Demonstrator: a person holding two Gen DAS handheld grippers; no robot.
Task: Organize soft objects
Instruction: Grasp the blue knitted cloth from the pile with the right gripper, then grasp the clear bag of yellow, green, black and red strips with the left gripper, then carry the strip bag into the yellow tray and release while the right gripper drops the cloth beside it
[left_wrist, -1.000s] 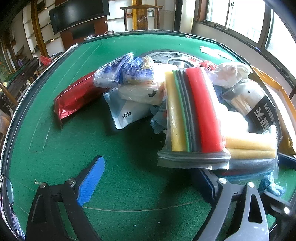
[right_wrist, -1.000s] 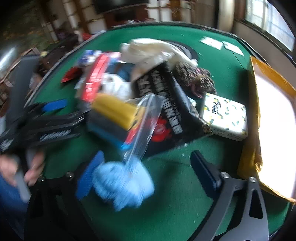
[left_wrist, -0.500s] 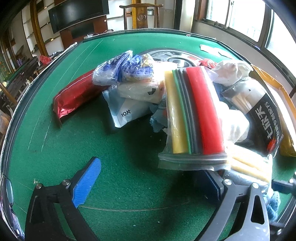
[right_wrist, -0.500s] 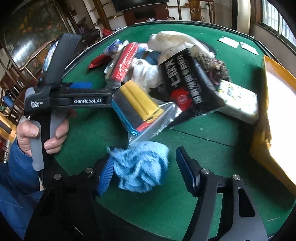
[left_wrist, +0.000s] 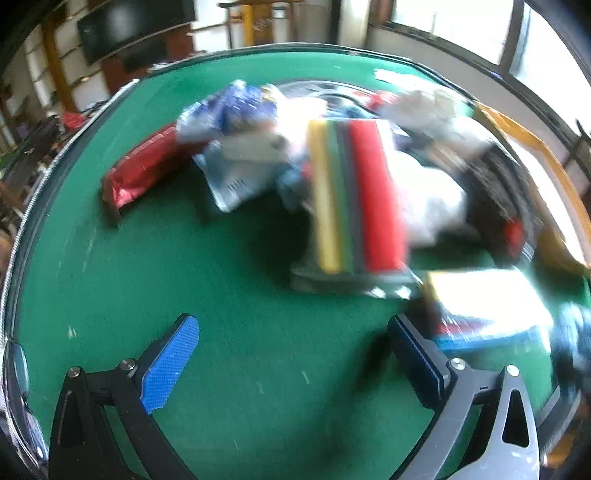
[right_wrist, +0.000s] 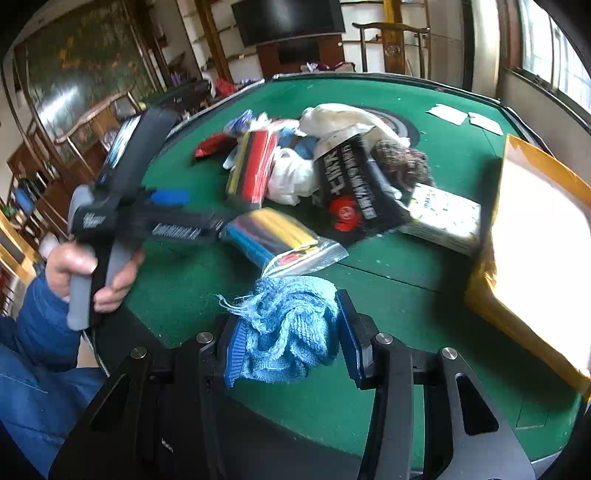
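Two hand-held grippers in play, the left (left_wrist: 291, 354) and the right (right_wrist: 288, 347), and one blue cloth (right_wrist: 291, 325). On the counter (right_wrist: 424, 280) I count two clear bags of coloured sponges, one (right_wrist: 255, 170) in the pile and one (right_wrist: 273, 236) nearer, plus one red pouch (left_wrist: 144, 170), one black packet (right_wrist: 354, 188), one tissue box (right_wrist: 443, 218) and one yellow-brown carton (right_wrist: 532, 266). Two white slips (right_wrist: 465, 118) lie at the far edge; the rest of the pile is too jumbled to count.

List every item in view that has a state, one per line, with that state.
right gripper: jaws have just been closing, now shut on the blue cloth
blue cloth: bunched, squeezed between the pads
left gripper: wide open, nothing between its fingers
zip bag of coloured sponges: lying on the table beside the left gripper
cardboard box: open, flaps out
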